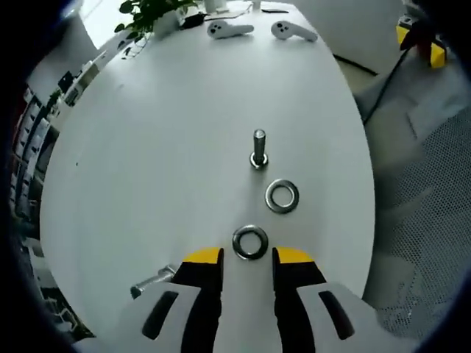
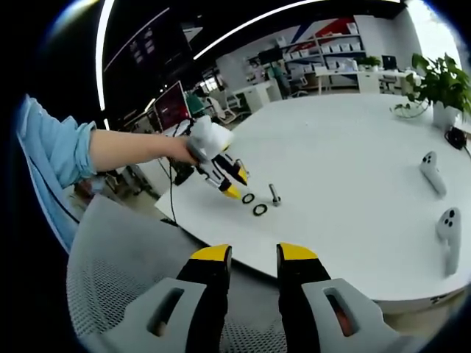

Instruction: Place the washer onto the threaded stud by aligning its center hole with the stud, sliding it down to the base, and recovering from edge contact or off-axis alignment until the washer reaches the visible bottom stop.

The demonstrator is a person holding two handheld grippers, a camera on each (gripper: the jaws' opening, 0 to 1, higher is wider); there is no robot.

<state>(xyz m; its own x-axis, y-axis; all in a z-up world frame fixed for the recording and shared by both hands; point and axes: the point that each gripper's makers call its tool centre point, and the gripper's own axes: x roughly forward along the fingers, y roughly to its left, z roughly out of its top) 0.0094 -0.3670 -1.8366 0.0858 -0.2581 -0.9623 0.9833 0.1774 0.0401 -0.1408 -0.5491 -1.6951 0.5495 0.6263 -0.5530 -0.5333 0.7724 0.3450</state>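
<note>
Two washers lie flat on the white table [image 1: 147,147]: the near washer [image 1: 250,242] just ahead of my left gripper [image 1: 246,257], its jaws narrowly apart and empty, and the far washer [image 1: 282,195] beside the upright stud [image 1: 258,149]. A bolt [image 1: 151,280] is half hidden behind the left jaw. My right gripper [image 2: 254,254] hangs off the table edge over a mesh chair [image 2: 118,257], jaws parted, holding nothing.

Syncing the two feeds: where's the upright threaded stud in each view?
Left gripper view: threaded stud stands just above centre, beyond two washers, ahead of the open left tool.
Right gripper view: stud left of centre, small, beside the left tool.
Shared landmark: the nearer washer at that tool's tips.
</note>
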